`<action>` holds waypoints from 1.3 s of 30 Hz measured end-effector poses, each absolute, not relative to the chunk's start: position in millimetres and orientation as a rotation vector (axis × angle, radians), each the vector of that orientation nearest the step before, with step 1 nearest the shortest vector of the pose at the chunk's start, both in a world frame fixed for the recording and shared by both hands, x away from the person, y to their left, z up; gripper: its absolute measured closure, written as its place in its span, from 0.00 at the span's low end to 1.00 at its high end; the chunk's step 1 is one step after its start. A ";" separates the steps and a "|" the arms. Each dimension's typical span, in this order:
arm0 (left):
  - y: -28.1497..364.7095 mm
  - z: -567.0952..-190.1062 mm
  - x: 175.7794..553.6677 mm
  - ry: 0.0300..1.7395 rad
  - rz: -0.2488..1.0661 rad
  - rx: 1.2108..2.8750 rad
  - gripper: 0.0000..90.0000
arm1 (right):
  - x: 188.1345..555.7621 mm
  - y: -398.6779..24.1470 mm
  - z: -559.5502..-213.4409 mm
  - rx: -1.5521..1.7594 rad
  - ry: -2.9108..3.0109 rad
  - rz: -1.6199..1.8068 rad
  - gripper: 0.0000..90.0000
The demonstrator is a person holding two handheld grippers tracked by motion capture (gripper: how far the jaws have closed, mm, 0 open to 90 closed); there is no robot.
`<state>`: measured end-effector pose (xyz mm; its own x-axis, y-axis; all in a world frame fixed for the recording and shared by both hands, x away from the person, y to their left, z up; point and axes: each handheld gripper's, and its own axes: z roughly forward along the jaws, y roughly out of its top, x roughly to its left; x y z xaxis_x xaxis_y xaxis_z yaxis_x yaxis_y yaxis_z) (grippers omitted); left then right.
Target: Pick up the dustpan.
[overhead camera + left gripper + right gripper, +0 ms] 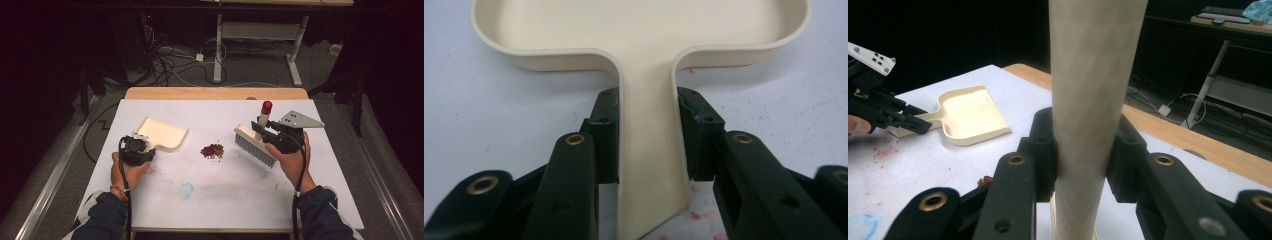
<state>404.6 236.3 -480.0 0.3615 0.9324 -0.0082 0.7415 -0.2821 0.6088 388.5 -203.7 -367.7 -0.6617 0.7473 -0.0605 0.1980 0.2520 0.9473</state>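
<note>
Left claw [646,145] clamped on dustpan [639,40] handle | right claw [1080,150] gripping brush [255,144] handle | red crumbs [212,150] mid-counter [225,200], unswept | sweeping left to do

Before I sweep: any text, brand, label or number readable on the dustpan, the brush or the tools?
None: no text shows.
Dustpan: plain cream, no marking.
Brush handle: plain, with a red tip.
Left tool and right tool: black with brass rivets, no lettering.
</note>
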 end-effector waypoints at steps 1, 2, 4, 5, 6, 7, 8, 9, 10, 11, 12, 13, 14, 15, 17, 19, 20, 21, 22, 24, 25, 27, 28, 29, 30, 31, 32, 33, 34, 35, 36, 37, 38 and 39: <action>236.6 -478.7 404.3 1.444 0.483 2.115 0.71 | 388.5 -203.7 -367.7 0.857 2.019 1.415 0.78; 237.1 -477.0 404.0 1.442 0.484 2.123 0.71 | 388.7 -204.4 -367.9 0.856 2.017 1.414 0.78; 238.6 -472.2 403.2 1.424 0.489 2.148 0.71 | 389.0 -205.6 -368.3 0.860 2.016 1.414 0.78; 238.7 -469.8 402.8 1.416 0.486 2.169 0.71 | 389.2 -205.9 -368.8 0.865 2.016 1.418 0.78; 239.4 -467.4 402.3 1.406 0.477 2.180 0.71 | 389.6 -206.0 -369.4 0.872 2.016 1.421 0.78; 240.1 -465.2 401.6 1.400 0.465 2.189 0.71 | 390.1 -205.6 -370.7 0.874 2.017 1.425 0.78; 240.6 -463.3 400.8 1.393 0.456 2.201 0.71 | 390.7 -204.6 -372.4 0.876 2.016 1.430 0.78; 240.8 -461.5 399.6 1.387 0.450 2.216 0.71 | 391.4 -203.0 -373.7 0.878 2.020 1.430 0.78; 241.1 -459.8 398.0 1.380 0.441 2.225 0.71 | 392.1 -201.2 -374.6 0.877 2.028 1.427 0.78; 241.7 -458.1 396.2 1.374 0.435 2.232 0.71 | 393.3 -199.3 -375.4 0.864 2.030 1.424 0.78; 242.2 -457.0 394.2 1.372 0.429 2.233 0.71 | 393.5 -196.9 -375.9 0.868 2.032 1.423 0.78; 243.2 -455.9 392.2 1.365 0.428 2.242 0.71 | 394.7 -195.1 -376.7 0.856 2.034 1.419 0.78; 244.1 -455.1 389.8 1.361 0.422 2.244 0.71 | 395.2 -193.2 -377.3 0.863 2.036 1.418 0.78; 244.8 -454.4 387.2 1.359 0.421 2.243 0.71 | 395.9 -192.0 -378.0 0.861 2.038 1.417 0.78; 246.1 -452.4 381.9 1.344 0.420 2.255 0.71 | 397.8 -190.4 -379.0 0.857 2.042 1.413 0.78; 246.9 -449.5 376.7 1.332 0.422 2.257 0.71 | 401.7 -189.1 -380.5 0.862 2.045 1.409 0.78; 247.0 -448.1 374.2 1.324 0.418 2.255 0.71 | 401.7 -189.1 -380.5 0.862 2.045 1.409 0.78; 246.5 -446.7 371.6 1.315 0.420 2.254 0.71 | 403.3 -188.9 -381.0 0.866 2.043 1.409 0.78; 246.0 -445.3 369.2 1.300 0.417 2.261 0.71 | 405.0 -188.5 -381.4 0.874 2.041 1.413 0.78; 243.5 -444.0 363.4 1.283 0.410 2.269 0.71 | 409.7 -187.4 -382.0 0.886 2.037 1.422 0.78; 242.5 -443.5 360.7 1.270 0.407 2.279 0.71 | 409.7 -187.4 -382.0 0.886 2.037 1.422 0.78; 240.0 -442.8 355.4 1.250 0.398 2.291 0.71 | 412.9 -185.2 -381.7 0.880 2.034 1.422 0.78; 238.8 -442.3 352.9 1.243 0.390 2.294 0.71 | 414.6 -183.9 -381.5 0.879 2.034 1.417 0.78; 238.0 -441.4 350.7 1.234 0.389 2.298 0.71 | 416.7 -182.6 -381.2 0.873 2.035 1.414 0.78; 237.0 -440.2 348.0 1.231 0.391 2.301 0.71 | 418.7 -181.1 -381.2 0.873 2.035 1.416 0.78; 236.1 -439.2 345.6 1.223 0.399 2.305 0.71 | 421.0 -179.3 -381.3 0.876 2.035 1.418 0.78; 235.1 -438.3 343.2 1.219 0.404 2.311 0.71 | 423.6 -177.5 -381.7 0.877 2.036 1.420 0.78; 234.5 -437.8 341.0 1.212 0.405 2.318 0.71 | 425.8 -175.4 -382.1 0.883 2.037 1.418 0.78; 233.9 -437.8 339.0 1.205 0.400 2.319 0.71 | 428.6 -173.2 -382.5 0.874 2.035 1.415 0.78; 233.5 -438.0 337.4 1.200 0.391 2.318 0.71 | 431.1 -170.9 -382.6 0.868 2.038 1.408 0.78; 233.1 -438.1 335.9 1.197 0.388 2.323 0.71 | 433.1 -168.7 -382.6 0.867 2.044 1.399 0.78; 232.8 -438.3 334.6 1.192 0.389 2.329 0.71 | 435.3 -166.8 -382.5 0.861 2.043 1.395 0.78; 232.8 -437.8 333.1 1.191 0.389 2.336 0.71 | 437.5 -164.9 -382.3 0.861 2.042 1.392 0.78; 232.9 -437.3 331.6 1.185 0.392 2.340 0.71 | 439.3 -163.1 -382.3 0.866 2.039 1.393 0.78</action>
